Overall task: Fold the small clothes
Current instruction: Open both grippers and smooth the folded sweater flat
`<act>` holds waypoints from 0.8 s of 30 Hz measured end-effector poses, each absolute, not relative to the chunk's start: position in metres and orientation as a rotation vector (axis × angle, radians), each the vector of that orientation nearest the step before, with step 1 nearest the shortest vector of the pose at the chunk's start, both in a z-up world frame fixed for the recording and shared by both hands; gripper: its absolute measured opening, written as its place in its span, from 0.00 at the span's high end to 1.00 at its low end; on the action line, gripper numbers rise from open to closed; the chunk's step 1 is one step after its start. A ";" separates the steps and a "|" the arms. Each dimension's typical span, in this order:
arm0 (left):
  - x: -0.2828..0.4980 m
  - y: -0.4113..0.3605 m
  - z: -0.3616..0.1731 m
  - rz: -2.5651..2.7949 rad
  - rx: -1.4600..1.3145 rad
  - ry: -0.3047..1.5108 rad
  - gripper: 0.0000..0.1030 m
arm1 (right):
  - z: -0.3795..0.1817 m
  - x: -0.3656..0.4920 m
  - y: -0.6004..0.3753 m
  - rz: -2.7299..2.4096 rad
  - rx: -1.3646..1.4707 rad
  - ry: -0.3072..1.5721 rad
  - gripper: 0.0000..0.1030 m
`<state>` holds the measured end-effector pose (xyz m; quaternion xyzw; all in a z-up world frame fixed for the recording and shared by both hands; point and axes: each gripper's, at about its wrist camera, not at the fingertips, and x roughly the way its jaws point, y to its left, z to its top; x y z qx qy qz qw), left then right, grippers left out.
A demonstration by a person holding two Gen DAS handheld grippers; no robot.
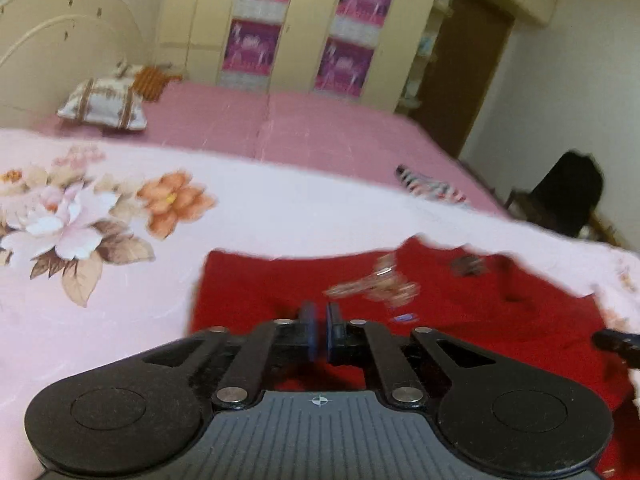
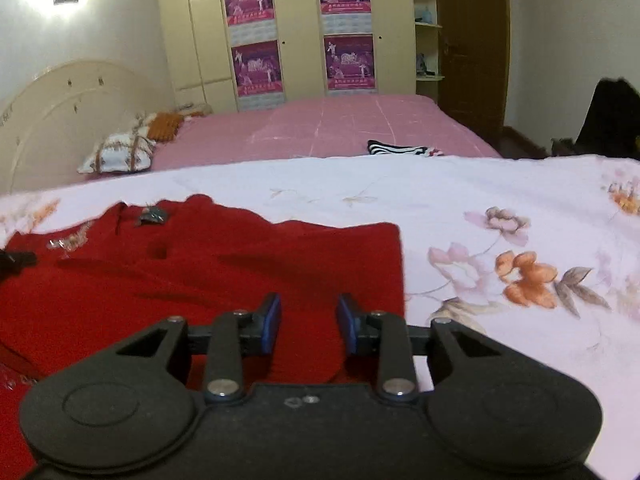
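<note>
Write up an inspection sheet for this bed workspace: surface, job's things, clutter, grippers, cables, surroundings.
Surface: floral sheet spread over a pink bed.
Job's things: red garment lying flat on the sheet, decoration near its far edge.
Clutter: striped cloth farther back; pillow by the headboard.
Grippers: left gripper shut, nothing seen between its pads; right gripper open above the garment.
Cables: nothing seen.
Surroundings: wardrobe with posters, brown door.

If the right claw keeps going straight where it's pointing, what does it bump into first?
Most likely the red garment. The right claw tilts down over its right edge, open and empty. Depth is hard to judge, but nothing else lies between.
</note>
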<state>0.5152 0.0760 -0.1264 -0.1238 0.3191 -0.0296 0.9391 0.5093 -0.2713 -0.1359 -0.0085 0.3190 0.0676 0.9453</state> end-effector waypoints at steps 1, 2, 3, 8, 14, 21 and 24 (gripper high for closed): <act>0.507 0.067 -0.122 -0.099 -0.253 0.636 0.86 | -0.129 0.502 -0.267 0.163 -0.017 0.630 0.68; 0.498 0.049 -0.120 -0.147 -0.237 0.634 0.77 | -0.123 0.494 -0.263 0.191 -0.013 0.607 0.68; 0.493 0.031 -0.122 -0.179 -0.208 0.637 0.58 | -0.120 0.483 -0.258 0.232 -0.003 0.595 0.68; 0.465 -0.049 -0.139 -0.261 0.003 0.664 0.50 | -0.137 0.458 -0.203 0.399 -0.119 0.642 0.69; 0.447 0.013 -0.136 -0.131 0.034 0.659 0.50 | -0.137 0.456 -0.262 0.129 -0.119 0.633 0.69; 0.431 0.016 -0.116 -0.140 -0.004 0.656 0.50 | -0.123 0.457 -0.277 0.129 -0.011 0.648 0.67; 0.405 0.030 -0.114 -0.124 -0.016 0.679 0.37 | -0.101 0.425 -0.292 0.140 0.046 0.603 0.66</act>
